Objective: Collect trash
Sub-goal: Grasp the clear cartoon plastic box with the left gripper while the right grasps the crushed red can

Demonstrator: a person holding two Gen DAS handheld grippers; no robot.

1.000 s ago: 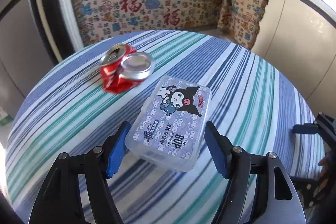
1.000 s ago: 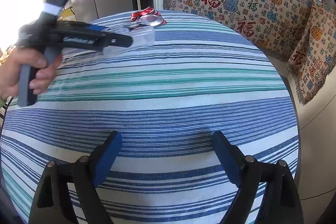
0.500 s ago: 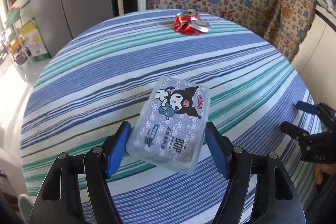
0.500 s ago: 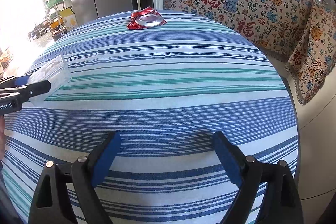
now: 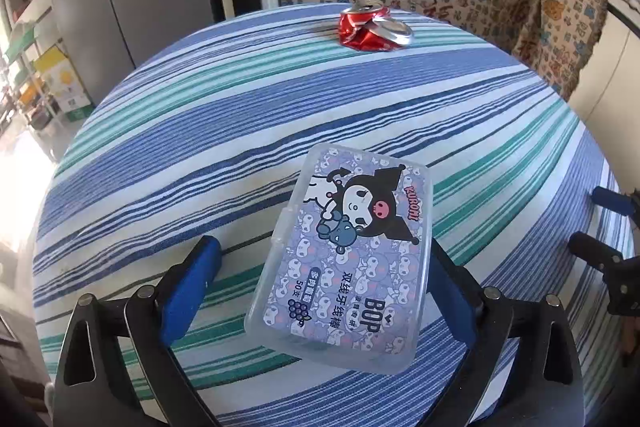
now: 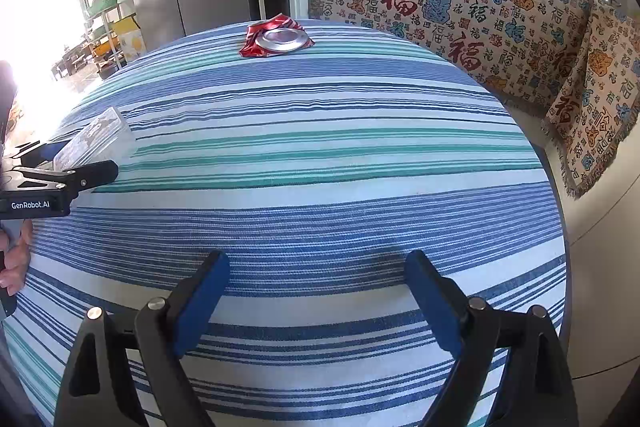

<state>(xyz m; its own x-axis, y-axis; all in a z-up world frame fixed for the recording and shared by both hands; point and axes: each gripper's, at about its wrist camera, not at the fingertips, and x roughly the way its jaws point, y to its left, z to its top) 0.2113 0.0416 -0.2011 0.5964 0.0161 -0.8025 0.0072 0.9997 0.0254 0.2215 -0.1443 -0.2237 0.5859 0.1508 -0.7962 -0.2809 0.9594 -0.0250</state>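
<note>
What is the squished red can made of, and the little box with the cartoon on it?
The crushed can looks like thin metal, probably aluminium: shiny silver end, sharp creases in red-painted skin. The cartoon box looks like clear, glossy plastic: the stripes show through its rim, and its corners are smoothly rounded.

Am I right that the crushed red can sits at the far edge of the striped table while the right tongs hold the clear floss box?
Not quite: the floss box lies between the left tongs, whose jaws have just been opening, as the left wrist view shows. The right tongs are empty. The crushed red can does sit at the striped table's far edge.
</note>
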